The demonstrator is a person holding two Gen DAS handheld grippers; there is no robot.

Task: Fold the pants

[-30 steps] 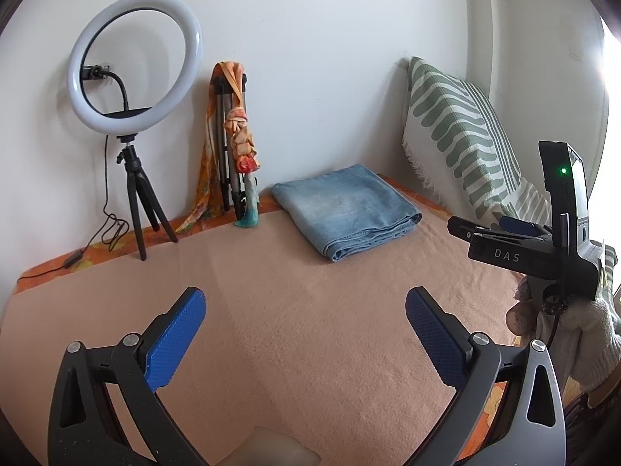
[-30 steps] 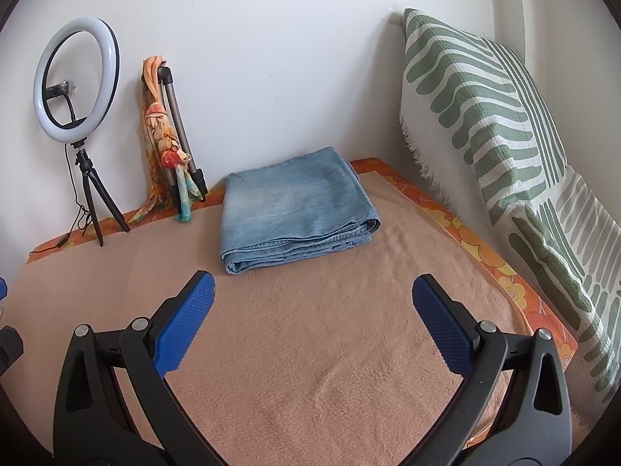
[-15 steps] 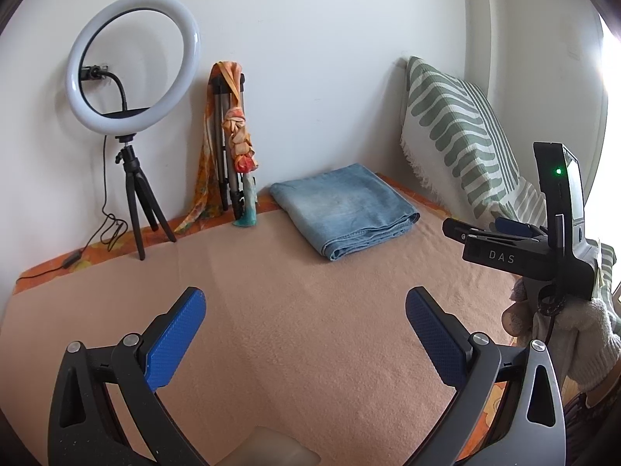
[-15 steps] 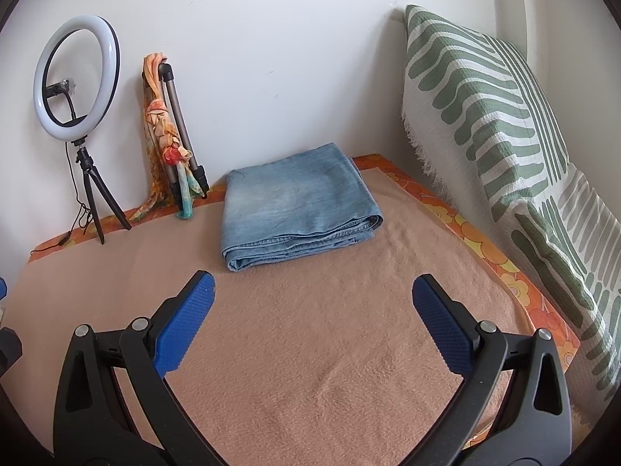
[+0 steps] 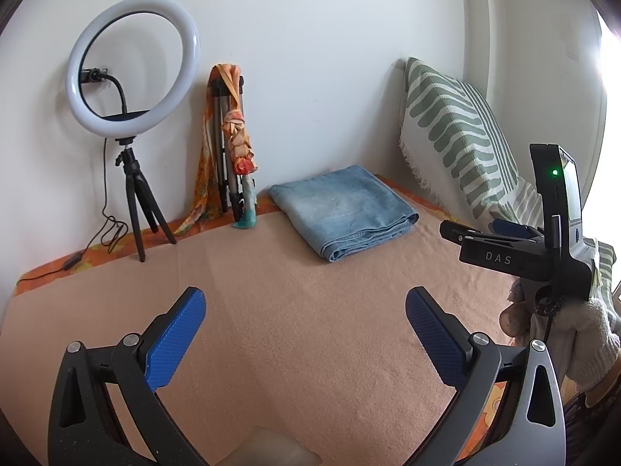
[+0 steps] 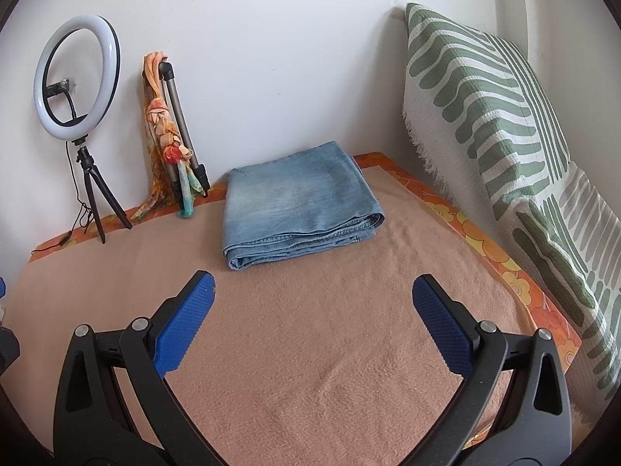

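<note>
Folded denim pants [image 6: 299,202] lying on peach blanket [image 6: 330,349] nr back wall, btwn tripod w/ scarf [image 6: 170,147] & striped pillow [image 6: 481,89], left gripper [image 5: 306,322] & right gripper [image 6: 312,310] both hovering spread wide, gripping nothing, well short of pants

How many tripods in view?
2. One stands at far left holding the ring light; a folded one leans on the wall beside it, left of the jeans, scarf-draped.
</note>
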